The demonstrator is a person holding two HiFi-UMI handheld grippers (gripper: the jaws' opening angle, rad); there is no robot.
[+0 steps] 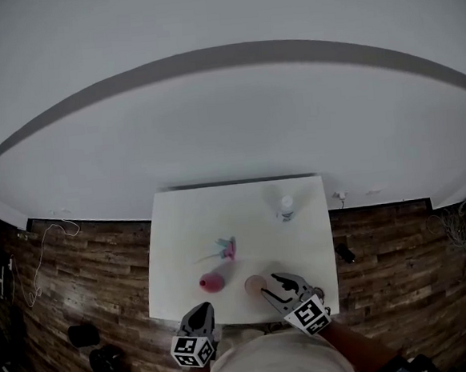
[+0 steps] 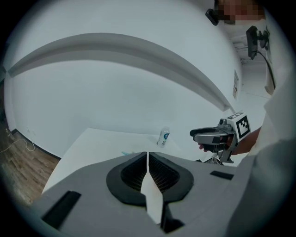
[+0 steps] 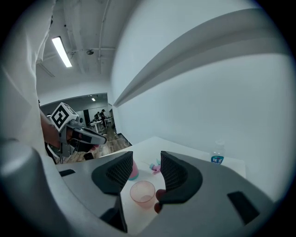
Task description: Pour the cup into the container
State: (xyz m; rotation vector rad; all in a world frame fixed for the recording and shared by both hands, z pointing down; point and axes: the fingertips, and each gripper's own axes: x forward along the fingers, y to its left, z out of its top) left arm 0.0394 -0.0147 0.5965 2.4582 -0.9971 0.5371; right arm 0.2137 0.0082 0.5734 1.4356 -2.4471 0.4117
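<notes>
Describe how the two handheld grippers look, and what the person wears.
The left gripper and right gripper are grey, with broad wedge-shaped jaws lined with black ribbed pads. Each carries a white cube printed with black square markers. The person wears a light-coloured top.

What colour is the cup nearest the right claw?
Translucent pale pink cup; best in right gripper view.

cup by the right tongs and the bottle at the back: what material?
Cup: looks like thin translucent pinkish plastic; the table shows through its wall. Bottle: likely clear plastic with a printed label; too small to be sure.
</notes>
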